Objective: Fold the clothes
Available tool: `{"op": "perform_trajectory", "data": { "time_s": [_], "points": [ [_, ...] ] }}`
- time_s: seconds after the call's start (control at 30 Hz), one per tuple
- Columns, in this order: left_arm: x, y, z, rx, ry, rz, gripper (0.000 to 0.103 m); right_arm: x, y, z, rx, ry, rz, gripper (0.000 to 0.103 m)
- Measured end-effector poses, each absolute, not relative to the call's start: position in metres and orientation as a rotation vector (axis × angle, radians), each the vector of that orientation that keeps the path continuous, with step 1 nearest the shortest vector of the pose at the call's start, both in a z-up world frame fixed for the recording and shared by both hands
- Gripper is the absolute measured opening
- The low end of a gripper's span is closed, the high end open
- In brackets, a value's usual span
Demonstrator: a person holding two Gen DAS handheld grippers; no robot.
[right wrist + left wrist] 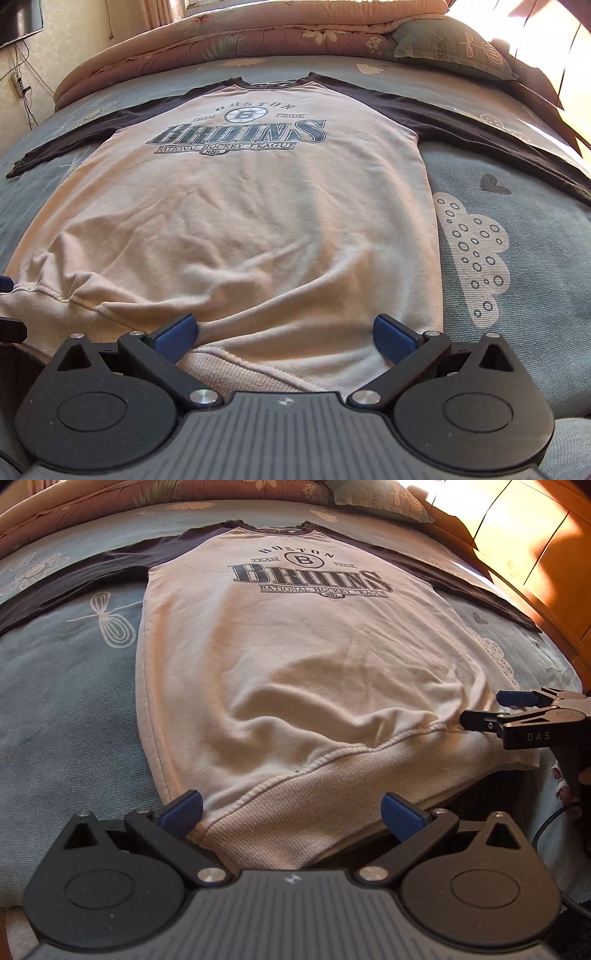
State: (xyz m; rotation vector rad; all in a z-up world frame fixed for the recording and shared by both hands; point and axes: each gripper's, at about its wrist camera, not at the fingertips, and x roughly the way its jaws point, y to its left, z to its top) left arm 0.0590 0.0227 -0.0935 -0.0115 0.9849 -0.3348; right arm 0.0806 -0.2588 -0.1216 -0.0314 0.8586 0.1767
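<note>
Jaws on both grippers stand wide apart with nothing held. Those of the left gripper (291, 812) straddle the ribbed hem at the near left corner of the sweatshirt (288, 657), while the right gripper (284, 334) has its blue pads either side of the rumpled hem at the near right corner. This white sweatshirt, with dark sleeves and a Boston Bruins print, lies face up and spread flat on the bed (517, 295), collar away from the cameras, sleeves stretched outward. A pillow (454, 48) and folded quilt (221, 37) sit beyond it.
</note>
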Motion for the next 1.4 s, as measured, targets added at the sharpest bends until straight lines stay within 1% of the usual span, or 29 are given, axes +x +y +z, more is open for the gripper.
{"op": "perform_trajectory", "data": {
  "time_s": [0.13,0.27,0.43,0.53,0.63,0.73,0.87,0.97,1.03,1.17,1.4],
  "points": [
    [0.068,0.020,-0.081,-0.026,0.932,-0.368,0.102,0.079,-0.256,-0.123,-0.046,0.850,0.151,0.103],
    [0.081,0.018,-0.097,-0.053,0.982,-0.365,0.102,0.079,-0.254,-0.123,-0.044,0.843,0.138,0.103],
    [0.068,0.020,-0.102,0.037,0.970,-0.355,0.102,0.079,-0.254,-0.119,-0.038,0.868,0.122,0.103],
    [0.072,0.031,-0.090,0.007,0.971,-0.356,0.102,0.083,-0.256,-0.113,0.007,0.858,0.125,0.103],
    [0.095,0.041,-0.071,-0.047,0.938,-0.338,0.102,0.099,-0.254,-0.097,0.028,0.808,0.156,0.103],
    [0.134,0.048,-0.050,-0.088,0.896,-0.303,0.102,0.131,-0.247,-0.082,0.012,0.757,0.195,0.103],
    [0.203,0.052,-0.022,-0.198,0.887,-0.279,0.102,0.192,-0.237,-0.073,-0.038,0.754,0.232,0.103],
    [0.270,0.053,-0.007,-0.304,0.912,-0.264,0.102,0.224,-0.228,-0.083,-0.106,0.779,0.195,0.103],
    [0.320,0.050,-0.005,-0.354,0.930,-0.260,0.102,0.231,-0.230,-0.099,-0.129,0.799,0.184,0.103],
    [0.394,0.051,-0.039,-0.449,0.952,-0.210,0.102,0.225,-0.235,-0.114,-0.172,0.862,0.203,0.103],
    [0.522,0.051,-0.101,-0.615,0.983,-0.116,0.102,0.231,-0.264,-0.108,-0.108,0.922,0.148,0.103]
  ]
}}
